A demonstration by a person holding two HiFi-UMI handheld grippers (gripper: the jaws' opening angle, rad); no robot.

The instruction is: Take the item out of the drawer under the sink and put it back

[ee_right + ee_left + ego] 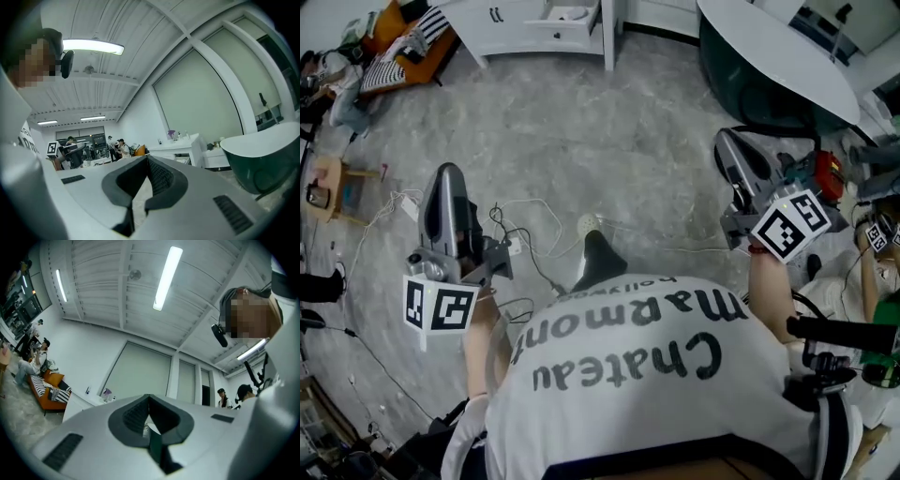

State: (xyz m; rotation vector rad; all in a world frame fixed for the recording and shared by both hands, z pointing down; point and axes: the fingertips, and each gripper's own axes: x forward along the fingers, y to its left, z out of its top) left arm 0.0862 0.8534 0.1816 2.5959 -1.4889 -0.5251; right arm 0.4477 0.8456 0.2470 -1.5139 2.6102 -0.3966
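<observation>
The white vanity cabinet (530,26) stands far ahead across the grey floor, with one drawer (567,17) pulled out and something pale inside that I cannot make out. My left gripper (445,172) is held up at the left, jaws together and nothing between them. At the right, my right gripper (727,141) is shut and empty too. Both are well short of the cabinet. The left gripper view shows the closed jaws of the left gripper (149,397) pointing a little upward, with the cabinet (79,405) low at the left. The right gripper (147,157) points level toward the cabinet (180,144).
A dark green bathtub (769,70) with a white rim fills the far right and shows in the right gripper view (267,161). Loose cables (525,246) trail over the floor ahead of me. An orange sofa (403,42) and a small stool (337,183) sit at the left. Several people stand in the background.
</observation>
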